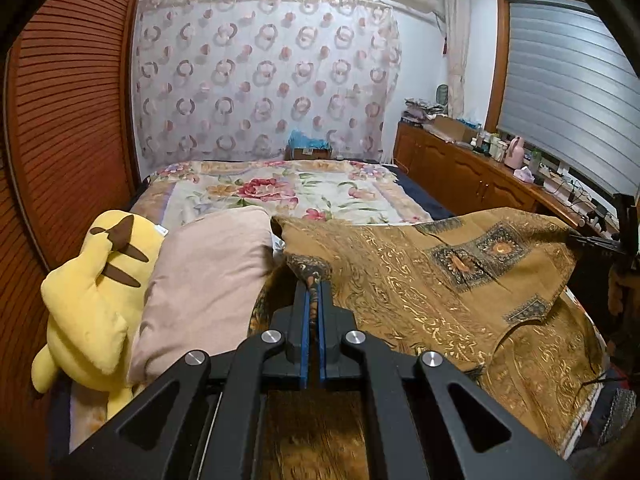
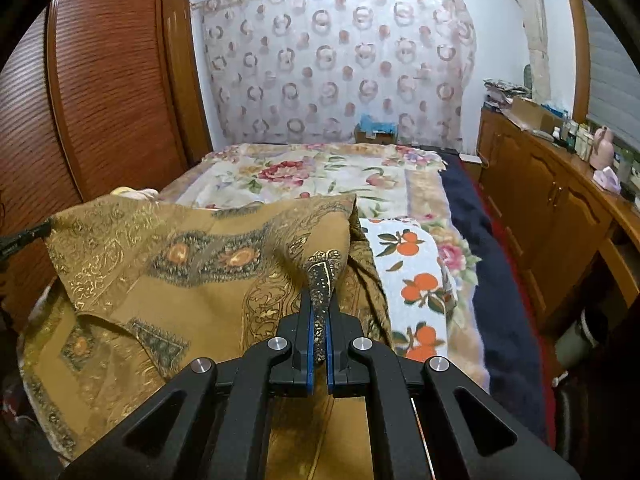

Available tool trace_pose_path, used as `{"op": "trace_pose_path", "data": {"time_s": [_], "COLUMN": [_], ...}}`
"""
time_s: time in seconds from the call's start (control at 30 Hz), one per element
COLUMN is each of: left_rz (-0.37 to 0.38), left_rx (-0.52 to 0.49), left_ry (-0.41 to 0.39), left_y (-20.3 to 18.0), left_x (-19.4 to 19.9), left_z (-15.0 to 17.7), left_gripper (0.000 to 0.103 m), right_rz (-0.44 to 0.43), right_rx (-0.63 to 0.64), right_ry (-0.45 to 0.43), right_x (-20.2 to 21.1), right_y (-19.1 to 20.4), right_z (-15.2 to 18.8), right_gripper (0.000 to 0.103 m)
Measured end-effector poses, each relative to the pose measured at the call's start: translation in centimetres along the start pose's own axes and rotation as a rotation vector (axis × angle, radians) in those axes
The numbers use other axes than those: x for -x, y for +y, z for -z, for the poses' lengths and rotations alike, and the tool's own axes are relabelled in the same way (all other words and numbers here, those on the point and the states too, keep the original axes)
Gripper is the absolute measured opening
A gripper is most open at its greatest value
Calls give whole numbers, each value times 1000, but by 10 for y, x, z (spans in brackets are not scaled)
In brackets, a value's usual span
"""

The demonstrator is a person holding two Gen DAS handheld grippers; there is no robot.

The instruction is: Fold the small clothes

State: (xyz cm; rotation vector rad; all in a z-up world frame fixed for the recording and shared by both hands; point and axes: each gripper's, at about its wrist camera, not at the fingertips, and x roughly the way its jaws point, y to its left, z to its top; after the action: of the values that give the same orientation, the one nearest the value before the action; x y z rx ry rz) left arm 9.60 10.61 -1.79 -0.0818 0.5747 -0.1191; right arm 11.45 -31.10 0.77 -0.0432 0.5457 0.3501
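A brown and gold patterned garment (image 1: 440,280) hangs stretched between my two grippers above the near end of the bed. My left gripper (image 1: 314,286) is shut on its left edge. My right gripper (image 2: 320,300) is shut on its right edge, with a dark patterned hem bunched between the blue pads. The garment also shows in the right wrist view (image 2: 180,264), sagging in the middle. The other gripper shows dimly at the far right of the left wrist view (image 1: 616,240).
The bed (image 1: 280,192) has a floral cover. A yellow plush toy (image 1: 96,292) and a pink pillow (image 1: 208,280) lie at its left. A white towel with orange fruit (image 2: 416,280) lies at its right. A wooden cabinet (image 2: 552,216) with bottles runs along the right wall; a wardrobe (image 2: 100,88) stands left.
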Motion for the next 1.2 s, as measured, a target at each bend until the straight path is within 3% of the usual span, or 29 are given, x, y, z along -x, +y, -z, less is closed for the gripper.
{"op": "trace_pose_path", "data": {"time_s": [0.7,0.9,1.07,1.2], "left_rz": [-11,-20,-26,-42], "left_rx": [37,22,57,33], "left_ry": [-20,70,138,191], "left_y": [-3,-7,-2,-6], "left_x": [86,84,72,66], "left_z": [73,103,125,131], "left_gripper": [4,4,4,5], "right_rz": [25,35,59,75], "right_rx": [15,51,47,47], "right_ry": [22,100,202,207], "right_x": [85,92,63,50], "right_y": [19,31,31,29], "right_z": [48,61,79,75], "right_gripper": [4,4,4,4]}}
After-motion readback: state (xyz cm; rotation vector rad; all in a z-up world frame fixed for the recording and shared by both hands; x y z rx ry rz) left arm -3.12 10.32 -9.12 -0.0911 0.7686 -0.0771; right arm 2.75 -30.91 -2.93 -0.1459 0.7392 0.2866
